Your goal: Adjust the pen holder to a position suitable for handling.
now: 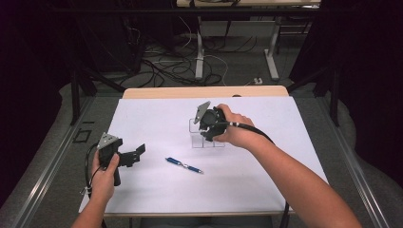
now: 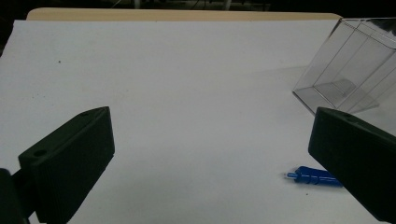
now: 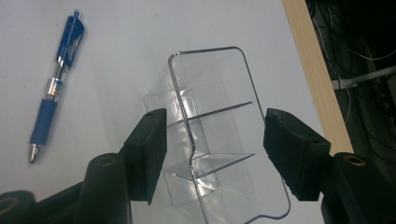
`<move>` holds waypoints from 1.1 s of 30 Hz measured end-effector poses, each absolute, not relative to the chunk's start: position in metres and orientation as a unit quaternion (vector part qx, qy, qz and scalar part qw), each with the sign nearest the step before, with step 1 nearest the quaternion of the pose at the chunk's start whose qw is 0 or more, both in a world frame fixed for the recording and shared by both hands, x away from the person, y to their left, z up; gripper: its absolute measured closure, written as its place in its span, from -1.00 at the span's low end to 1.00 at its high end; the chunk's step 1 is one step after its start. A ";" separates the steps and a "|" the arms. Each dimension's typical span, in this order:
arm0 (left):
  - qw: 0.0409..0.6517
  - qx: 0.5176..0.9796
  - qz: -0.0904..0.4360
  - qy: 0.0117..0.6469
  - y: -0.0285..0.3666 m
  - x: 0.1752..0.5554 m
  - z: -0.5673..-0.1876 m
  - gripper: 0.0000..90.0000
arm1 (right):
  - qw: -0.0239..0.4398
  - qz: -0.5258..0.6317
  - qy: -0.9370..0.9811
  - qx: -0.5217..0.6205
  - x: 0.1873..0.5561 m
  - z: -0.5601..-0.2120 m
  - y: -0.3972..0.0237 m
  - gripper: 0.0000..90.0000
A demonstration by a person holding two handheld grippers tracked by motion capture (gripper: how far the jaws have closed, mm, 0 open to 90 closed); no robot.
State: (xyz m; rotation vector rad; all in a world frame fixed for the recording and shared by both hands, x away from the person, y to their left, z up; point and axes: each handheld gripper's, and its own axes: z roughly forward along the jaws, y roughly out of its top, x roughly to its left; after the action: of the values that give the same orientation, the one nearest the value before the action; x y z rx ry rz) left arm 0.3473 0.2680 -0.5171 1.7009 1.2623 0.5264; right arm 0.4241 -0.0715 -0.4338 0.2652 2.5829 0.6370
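The right gripper (image 3: pixel 212 151) hung with jaws parted above the clear divided holder (image 3: pixel 219 140), which stood on the white table sheet (image 1: pixel 157 118) beyond the blue pen (image 1: pixel 184 165), so a clean step meant lifting straight off without nudging it, while the left gripper (image 1: pixel 135 154) waited open.

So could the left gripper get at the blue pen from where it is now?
Probably yes: the left gripper is open, and bare white table lies between it and the blue pen.
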 end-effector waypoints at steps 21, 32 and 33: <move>0.461 0.692 0.215 0.512 0.267 0.347 -0.517 -0.99 | 0.227 0.320 0.897 0.201 0.399 -0.421 -0.099 -0.40; 0.461 0.693 0.213 0.512 0.266 0.347 -0.517 -0.99 | 0.201 0.365 0.873 0.255 0.384 -0.421 -0.118 -0.55; 0.461 0.693 0.213 0.511 0.265 0.347 -0.517 -0.99 | 0.196 0.368 0.872 0.258 0.383 -0.421 -0.120 -0.56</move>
State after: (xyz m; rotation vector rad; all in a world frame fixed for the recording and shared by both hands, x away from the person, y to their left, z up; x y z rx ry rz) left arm 0.3470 0.2655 -0.5174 1.7064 1.2583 0.5243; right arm 0.3830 -0.1201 -0.4212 0.7229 2.4410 1.0302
